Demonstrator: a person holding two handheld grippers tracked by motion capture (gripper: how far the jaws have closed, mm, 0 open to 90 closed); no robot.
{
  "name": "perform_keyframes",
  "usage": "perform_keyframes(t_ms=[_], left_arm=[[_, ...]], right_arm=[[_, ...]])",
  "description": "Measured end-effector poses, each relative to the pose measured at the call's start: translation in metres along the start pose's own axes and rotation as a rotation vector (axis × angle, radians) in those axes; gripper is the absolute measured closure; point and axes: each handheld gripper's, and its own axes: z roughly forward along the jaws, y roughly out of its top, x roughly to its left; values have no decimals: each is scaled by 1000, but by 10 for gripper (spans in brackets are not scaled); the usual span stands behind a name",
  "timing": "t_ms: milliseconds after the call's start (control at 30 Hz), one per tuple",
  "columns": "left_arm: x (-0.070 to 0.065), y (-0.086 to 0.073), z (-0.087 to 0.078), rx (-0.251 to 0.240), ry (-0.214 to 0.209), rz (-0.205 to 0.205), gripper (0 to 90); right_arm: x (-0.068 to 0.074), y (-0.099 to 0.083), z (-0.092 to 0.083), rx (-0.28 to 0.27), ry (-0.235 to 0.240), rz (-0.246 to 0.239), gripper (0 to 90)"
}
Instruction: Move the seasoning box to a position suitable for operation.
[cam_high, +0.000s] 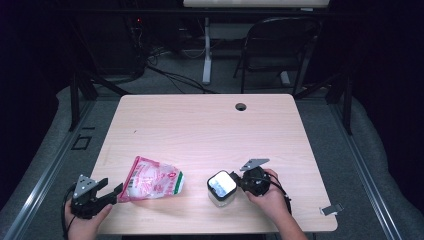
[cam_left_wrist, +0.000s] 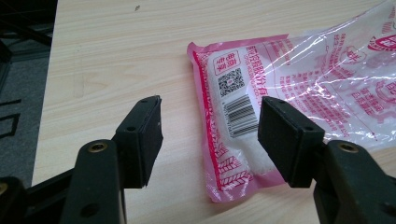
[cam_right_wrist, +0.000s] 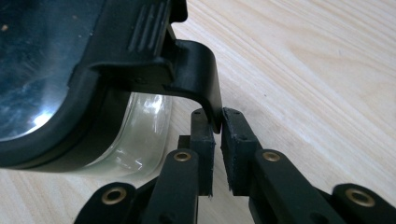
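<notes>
A pink and clear plastic bag (cam_high: 152, 179) (cam_left_wrist: 327, 79) with white contents lies flat on the wooden table (cam_high: 210, 125) at the front left. My left gripper (cam_high: 111, 187) (cam_left_wrist: 210, 105) stands open just off the bag's left end, its jaws wide on either side of the bag's sealed edge without pressing it. A clear square container with a black lid (cam_high: 221, 187) (cam_right_wrist: 56, 70) stands at the front centre. My right gripper (cam_high: 237, 180) (cam_right_wrist: 217, 119) comes at it from the right and is shut on the lid's black latch flap (cam_right_wrist: 201, 70).
A round cable hole (cam_high: 240, 106) is near the table's far edge. A small grey clip (cam_high: 331, 209) lies at the front right corner. A black folding chair (cam_high: 280, 45) stands behind the table. The table's front edge is close under both hands.
</notes>
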Motion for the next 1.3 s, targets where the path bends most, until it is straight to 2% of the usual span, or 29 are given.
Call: perform_keyframes(t_ms=[100, 167, 200, 333, 367, 400, 500, 567, 667, 733, 800, 867, 967, 1000, 1133, 1200, 1233, 1267, 1300], left_arm=[[-2, -1, -1, 1, -2, 7, 400], [-3, 0, -2, 1, -3, 10, 403], [-3, 0, -2, 1, -2, 13, 403], [-4, 0, -5, -3, -7, 15, 415], [-5, 1, -5, 5, -12, 19, 420], [-5, 1, -5, 5, -12, 19, 431], [-7, 0, -5, 8, -25, 18, 445], [-9, 1, -6, 5, -44, 11, 449], [-10, 3, -7, -3, -49, 10, 451], [-12, 7, -9, -14, -57, 8, 451], [-16, 14, -12, -33, -78, 15, 463], [-19, 17, -13, -35, -82, 13, 477], [-28, 31, -13, -37, -130, 33, 499], [-28, 31, -13, -37, -130, 33, 502], [-47, 49, -7, -14, -195, 54, 517], [-52, 52, -5, -6, -203, 70, 533], [-61, 59, -1, 11, -215, 99, 533], [-61, 59, -1, 11, -215, 99, 533], [-70, 65, 4, 26, -231, 124, 537]], right_arm=[[1, 2, 2, -2, 11, -17, 837], [1, 4, 5, -12, 45, -8, 831], [1, 4, 5, -12, 45, -8, 831], [0, 4, 4, -19, 65, 23, 796], [-2, 4, 1, -13, 104, 67, 727], [-2, 3, -1, -9, 110, 86, 719], [-2, 2, -6, 7, 63, 77, 700], [-1, 2, -11, 21, 48, 79, 680], [-1, 2, -17, 31, 47, 94, 663], [0, 3, -22, 36, 29, 101, 647], [0, 8, -31, 50, 6, 127, 635], [0, 9, -35, 46, 8, 141, 635], [1, 18, -47, 37, 35, 198, 645], [1, 18, -47, 37, 35, 198, 645], [3, 32, -53, 47, 29, 191, 664], [4, 35, -54, 48, 32, 196, 670], [4, 42, -56, 41, 39, 199, 689], [4, 42, -56, 41, 39, 199, 689], [5, 49, -58, 38, 42, 199, 708]])
